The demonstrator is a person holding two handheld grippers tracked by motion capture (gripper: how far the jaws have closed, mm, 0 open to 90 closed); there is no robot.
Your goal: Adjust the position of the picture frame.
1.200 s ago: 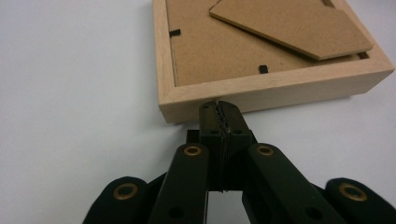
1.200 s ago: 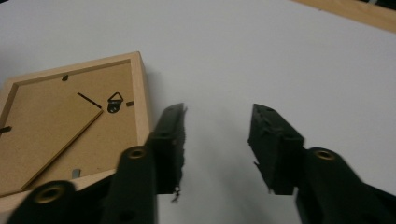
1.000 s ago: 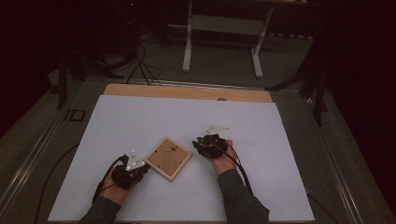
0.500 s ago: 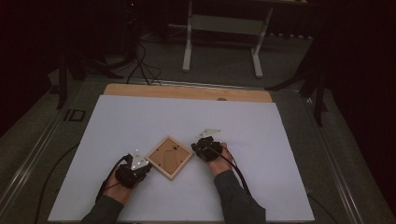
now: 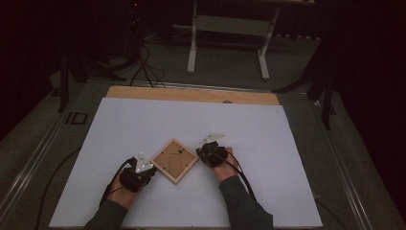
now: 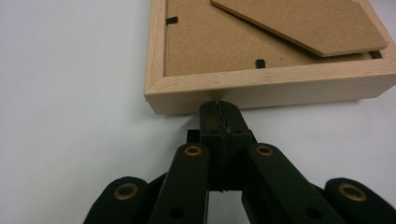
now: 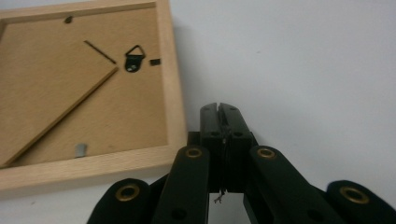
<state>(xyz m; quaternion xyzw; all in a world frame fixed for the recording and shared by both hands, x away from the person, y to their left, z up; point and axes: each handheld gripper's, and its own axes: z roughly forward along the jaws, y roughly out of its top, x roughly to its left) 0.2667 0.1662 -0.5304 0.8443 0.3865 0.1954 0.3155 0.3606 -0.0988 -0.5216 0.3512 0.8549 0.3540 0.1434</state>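
Note:
A light wooden picture frame [image 5: 174,160] lies face down on the white table top, turned like a diamond, its brown backing board and stand flap up. My left gripper [image 5: 146,170] sits at the frame's lower left side, shut with nothing in it. In the left gripper view its tip [image 6: 219,108] touches the frame's wooden edge [image 6: 280,88]. My right gripper [image 5: 203,152] is at the frame's right corner, also shut and empty. In the right gripper view its tip [image 7: 219,109] lies just beside the frame's side rail [image 7: 170,84], near the metal hanger [image 7: 134,59].
The white sheet [image 5: 143,120] covers most of the table, and a strip of wood [image 5: 191,95] shows along the far edge. Beyond it stand a white stand's legs [image 5: 227,43] and cables [image 5: 143,62] on the dark floor.
Both hands have drawn slightly nearer the frame and toward the table's near edge. The frame has shifted a little with them.

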